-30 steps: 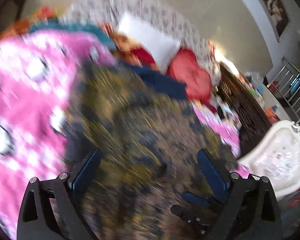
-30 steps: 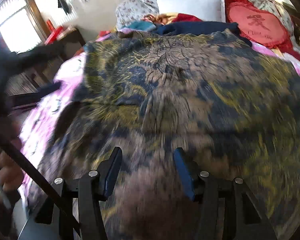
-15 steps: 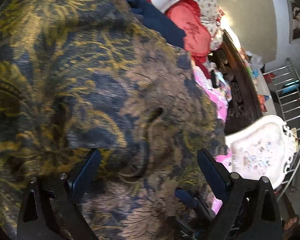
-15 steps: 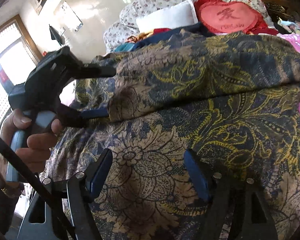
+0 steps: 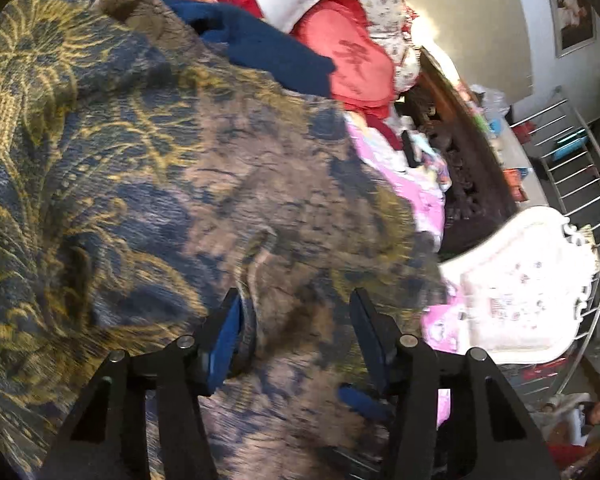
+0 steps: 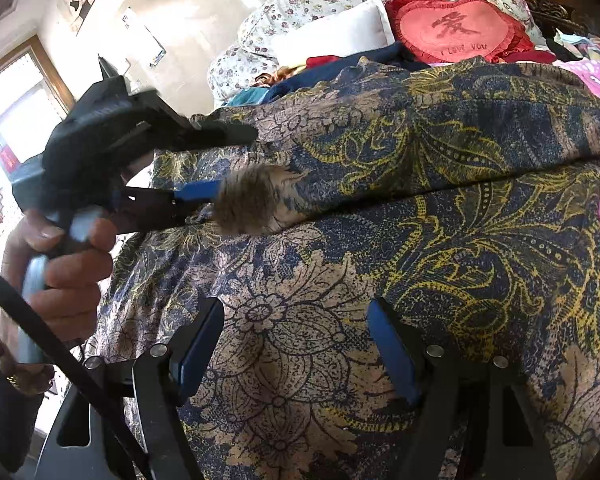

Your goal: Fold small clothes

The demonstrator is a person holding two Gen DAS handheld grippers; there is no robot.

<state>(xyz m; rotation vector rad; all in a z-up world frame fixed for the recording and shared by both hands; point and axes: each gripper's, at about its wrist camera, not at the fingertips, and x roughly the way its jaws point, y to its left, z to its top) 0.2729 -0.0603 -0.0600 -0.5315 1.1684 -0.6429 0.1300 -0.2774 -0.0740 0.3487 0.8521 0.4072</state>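
Observation:
A large blue, gold and tan patterned garment (image 5: 147,168) lies spread on the bed and fills both views (image 6: 440,208). My left gripper (image 5: 295,320) is open just above it; a fold of cloth touches its left blue pad. In the right wrist view the left gripper (image 6: 235,168) shows from the side, with a blurred fold of cloth at its tips. My right gripper (image 6: 295,336) is open and empty, close above the flat cloth.
A red heart cushion (image 6: 456,32), a white pillow (image 6: 332,36) and a navy cloth (image 5: 267,52) lie at the head of the bed. A pink sheet (image 5: 412,176), a dark carved headboard (image 5: 468,152), a white ornate frame (image 5: 520,284) and a metal rack (image 5: 576,168) are on the right.
The left gripper's jaws have narrowed and a fold of cloth now lies against its left pad. The right gripper has stayed open, close over the cloth.

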